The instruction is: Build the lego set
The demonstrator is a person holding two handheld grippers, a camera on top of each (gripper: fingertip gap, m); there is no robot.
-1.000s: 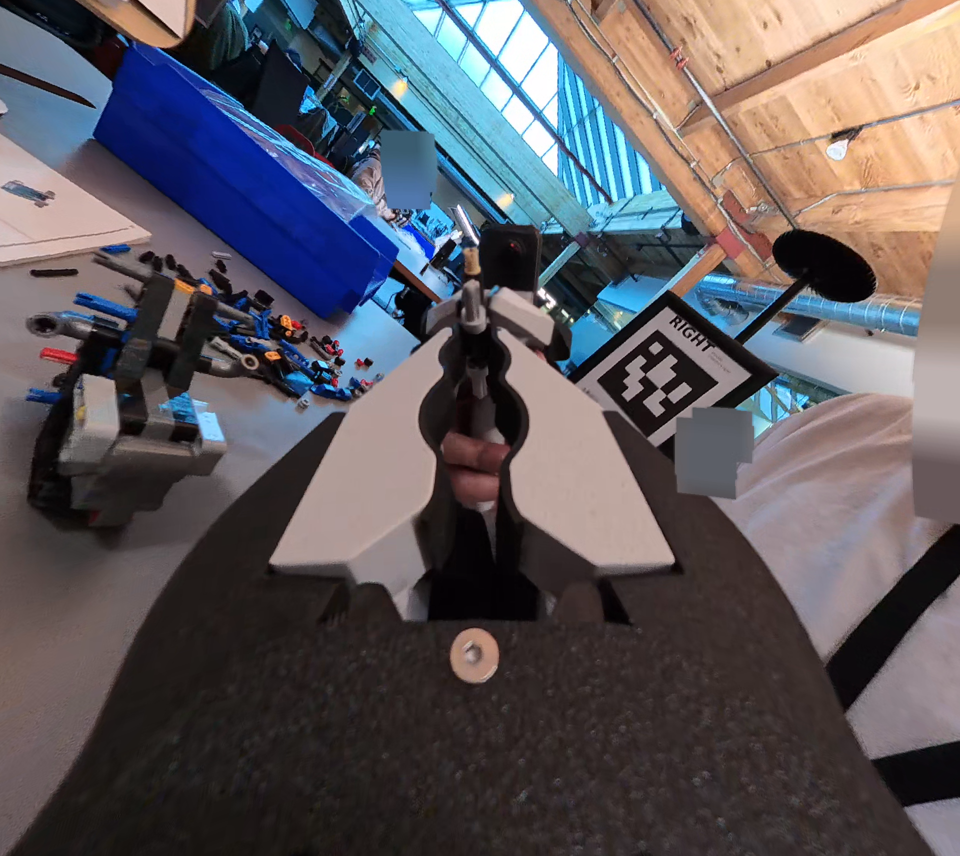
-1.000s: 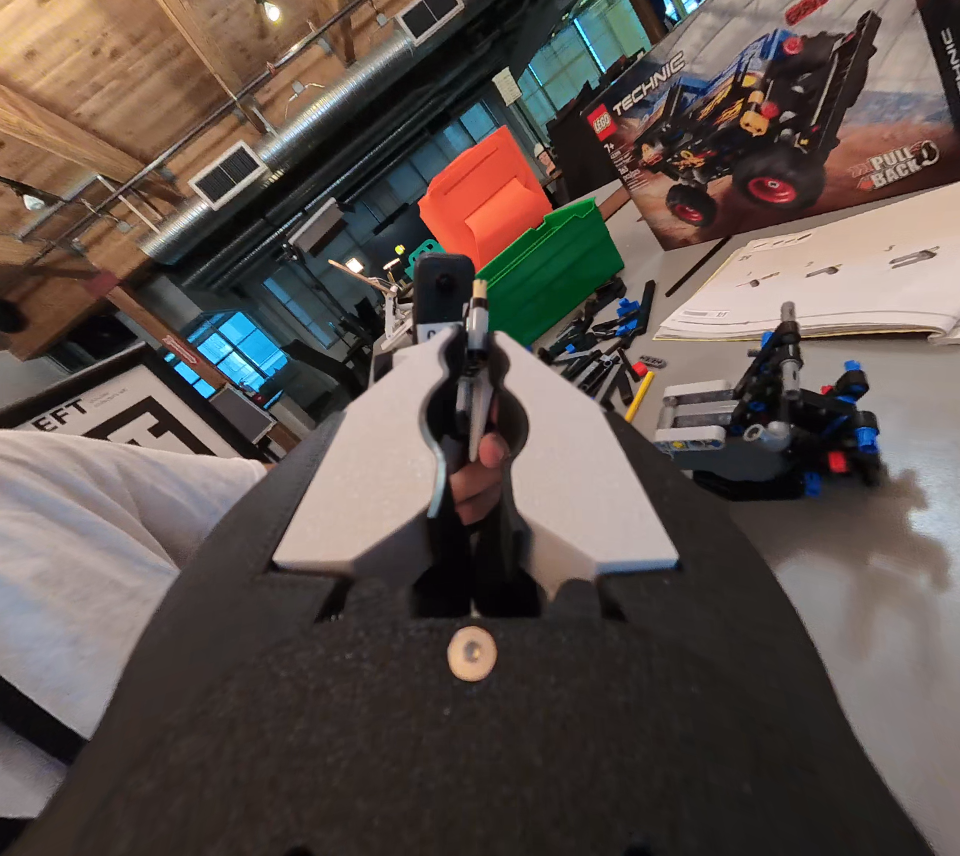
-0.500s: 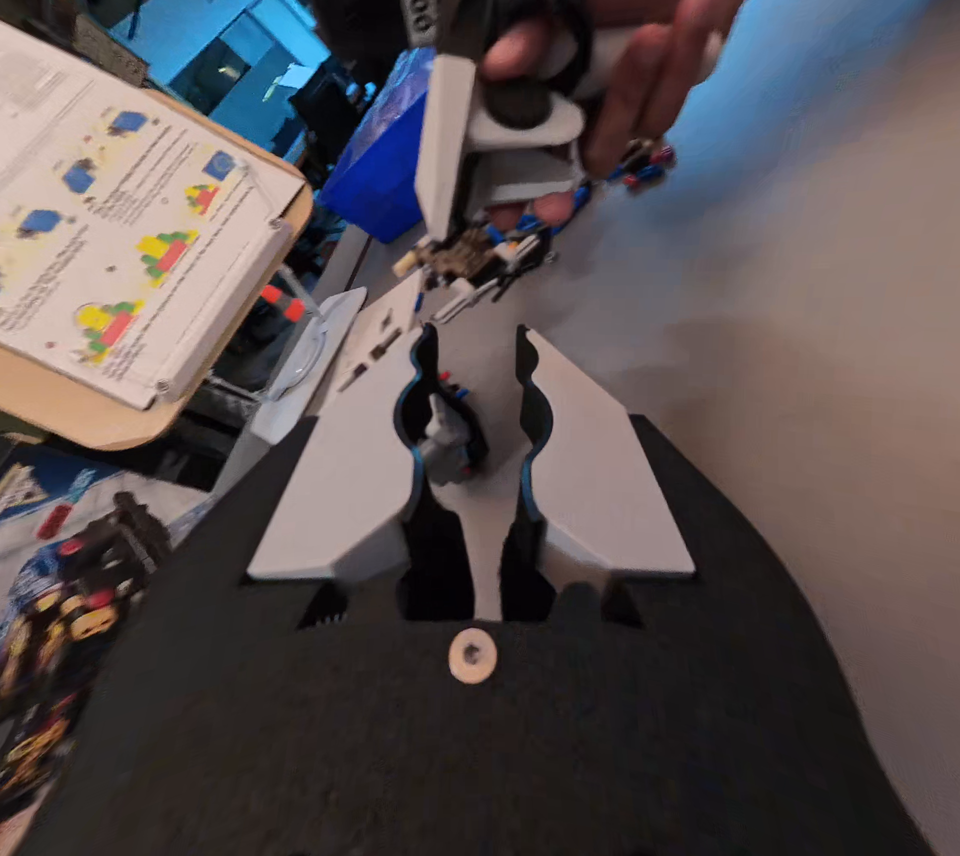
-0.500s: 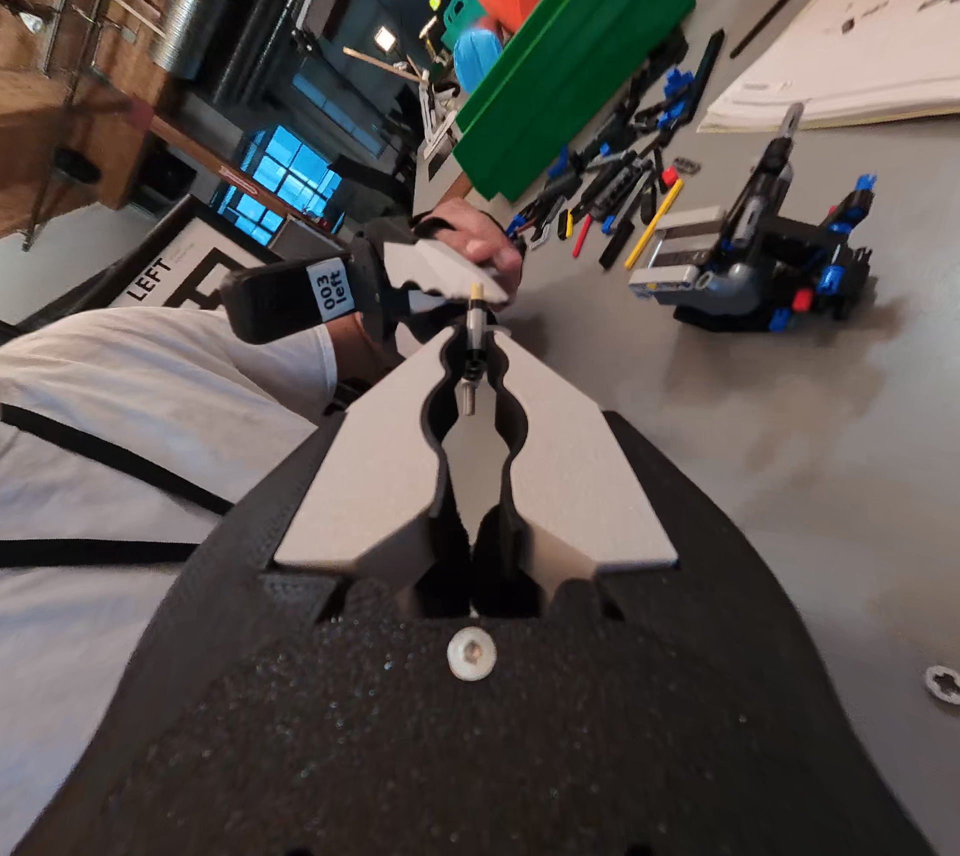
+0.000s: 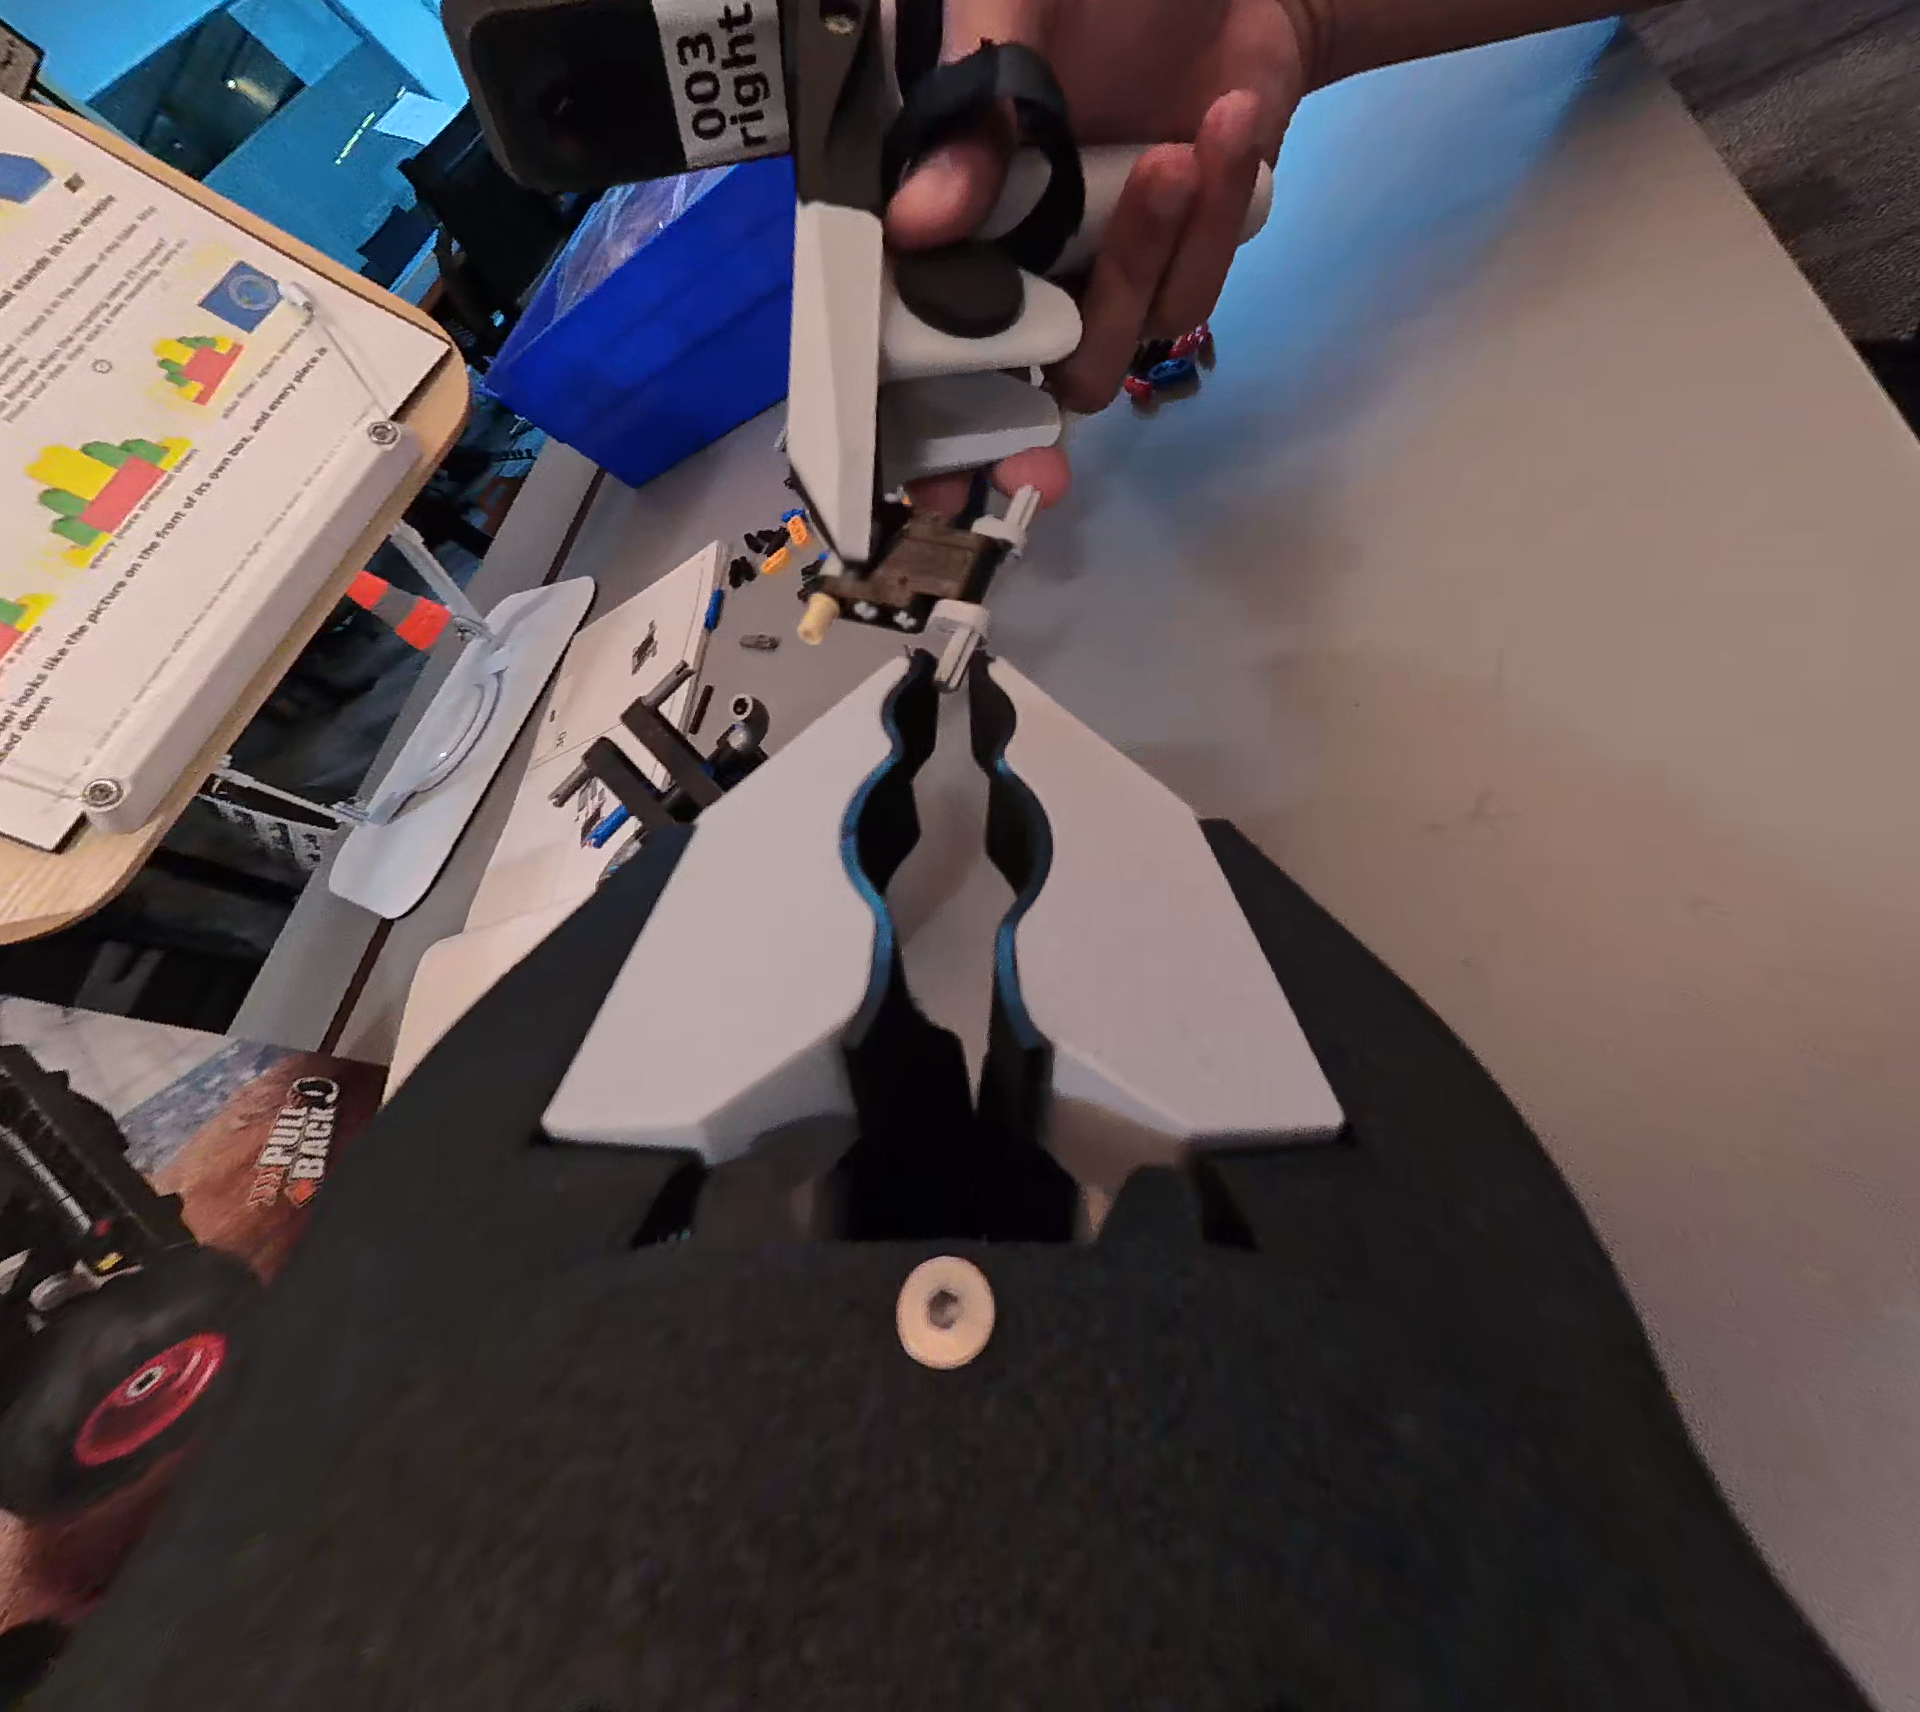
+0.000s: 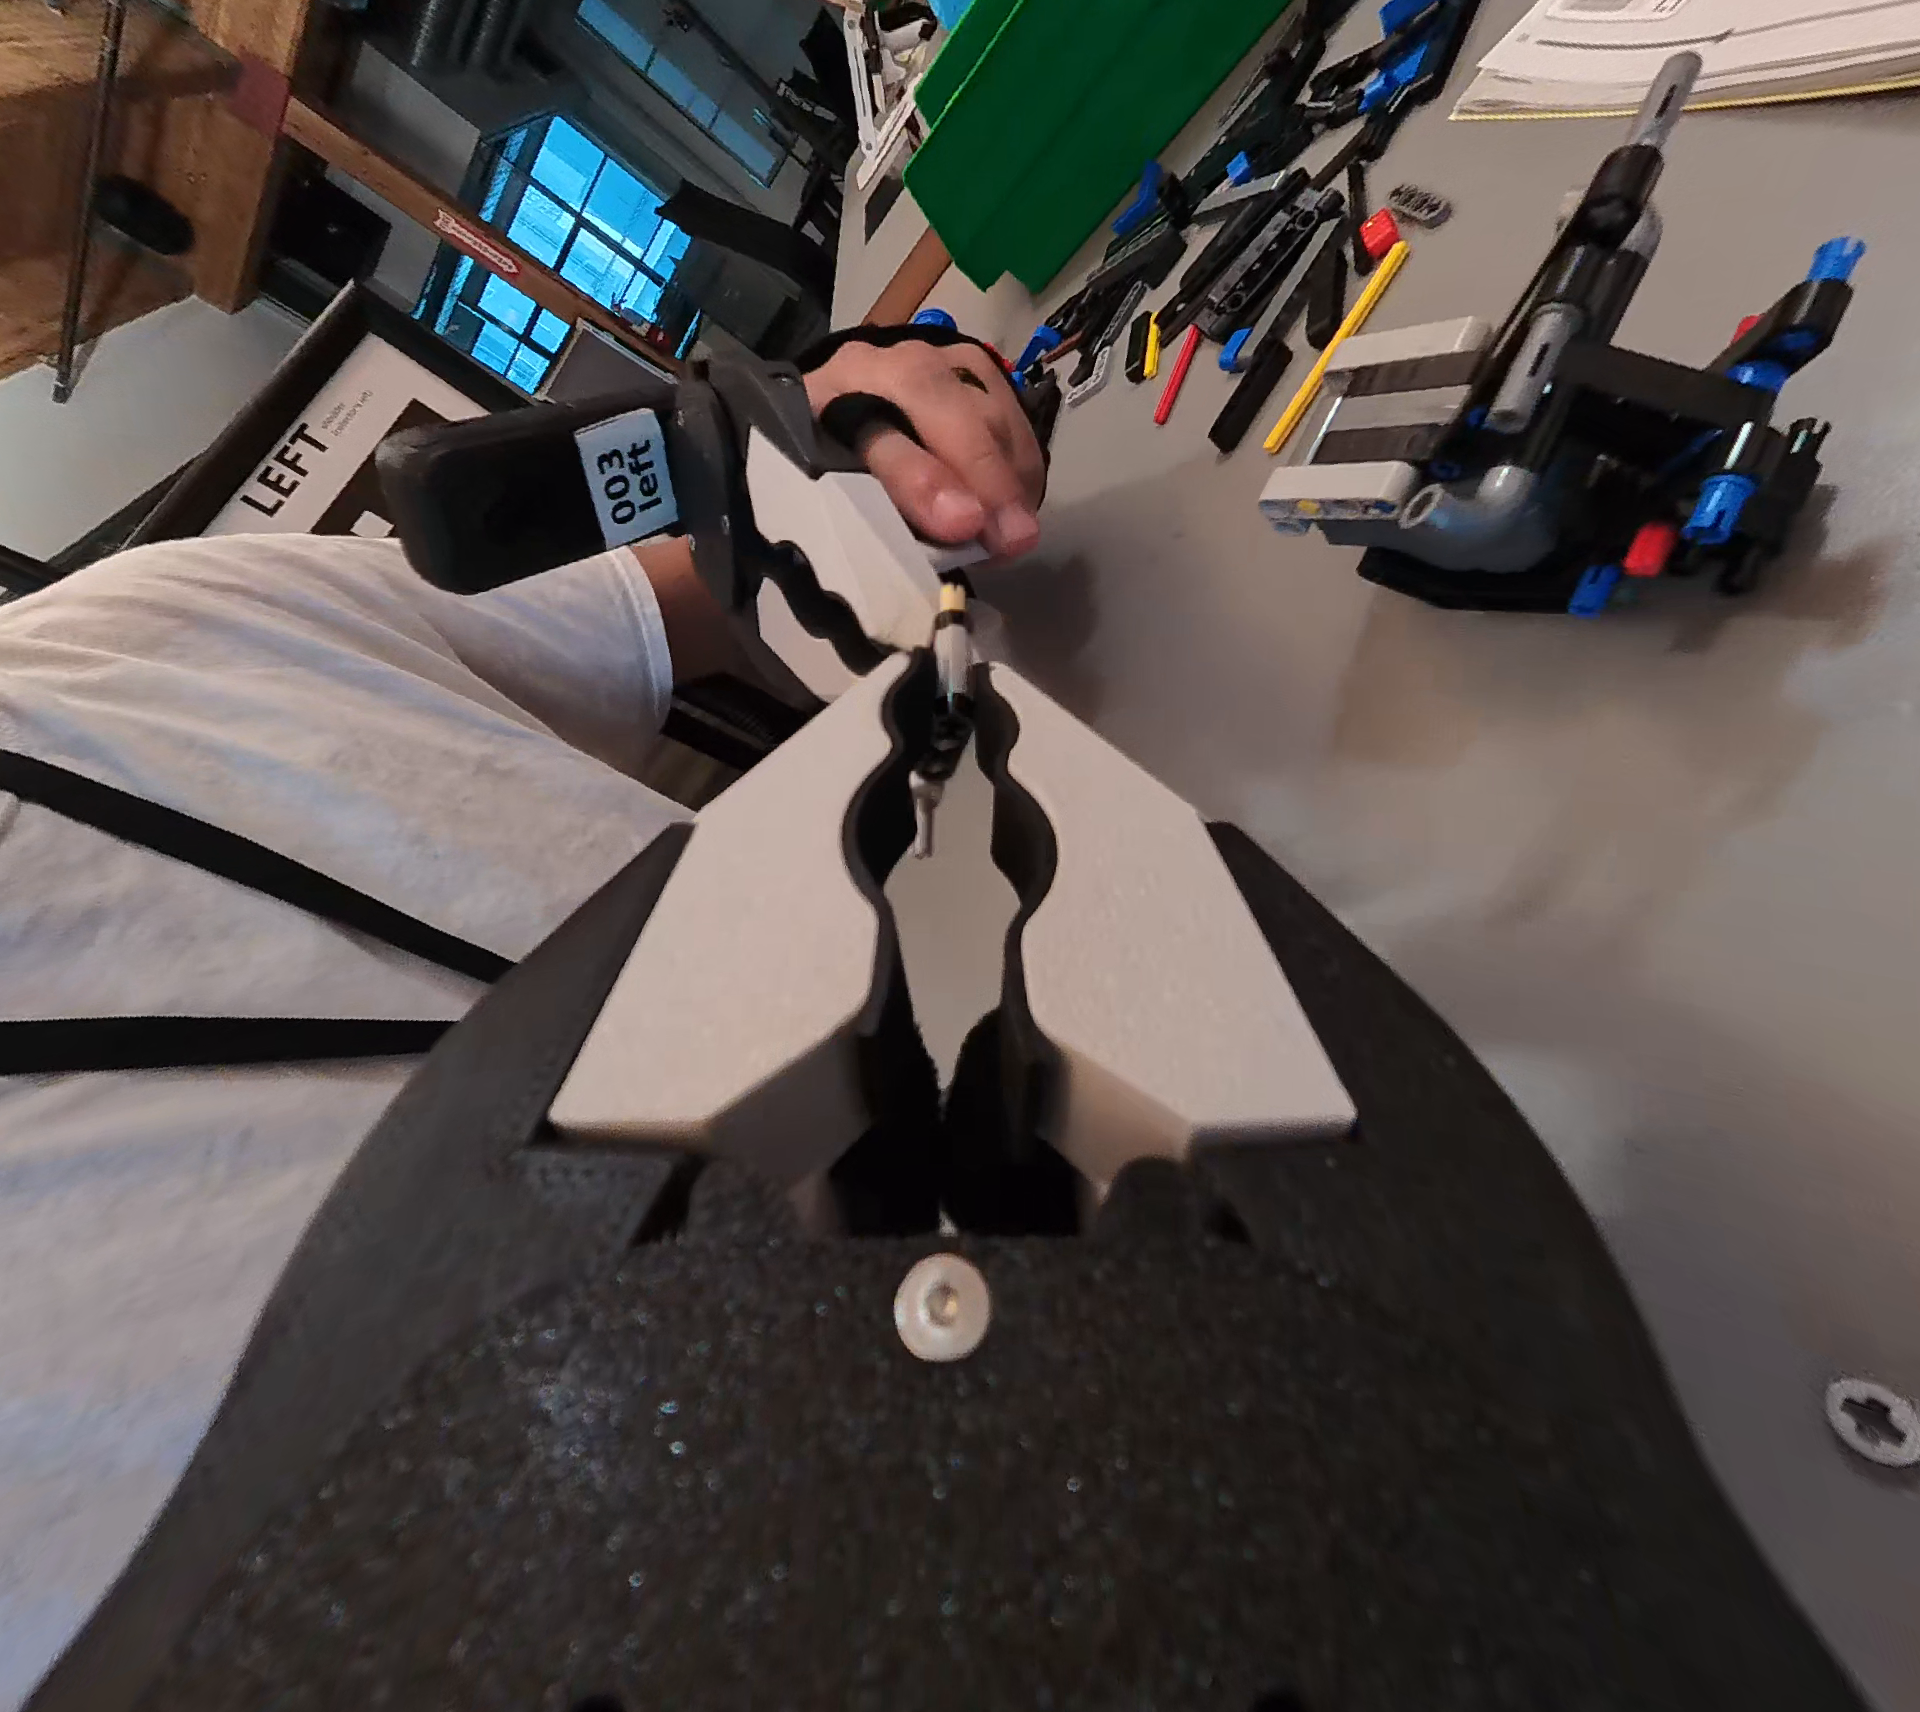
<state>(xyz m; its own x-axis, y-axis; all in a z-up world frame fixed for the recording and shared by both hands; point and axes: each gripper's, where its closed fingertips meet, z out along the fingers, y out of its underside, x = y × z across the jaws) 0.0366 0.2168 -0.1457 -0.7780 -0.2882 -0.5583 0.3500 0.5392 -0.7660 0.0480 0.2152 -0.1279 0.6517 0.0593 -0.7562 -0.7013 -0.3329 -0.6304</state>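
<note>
The right hand-held gripper (image 6: 943,675) is clamped on a small lego subassembly (image 5: 914,573), mostly hidden between its fingers in its own view. The left hand-held gripper (image 5: 943,675), nearly closed, pinches that piece's white pin (image 5: 956,639). The partly built lego model (image 6: 1558,457) sits on the worktop (image 6: 1558,779) ahead-right of the right one.

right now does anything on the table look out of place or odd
One thing: a lone grey round toothed piece lies on bare table near the right gripper, far from the loose parts heaped by the green bin. The half-built model sits intact.
</note>
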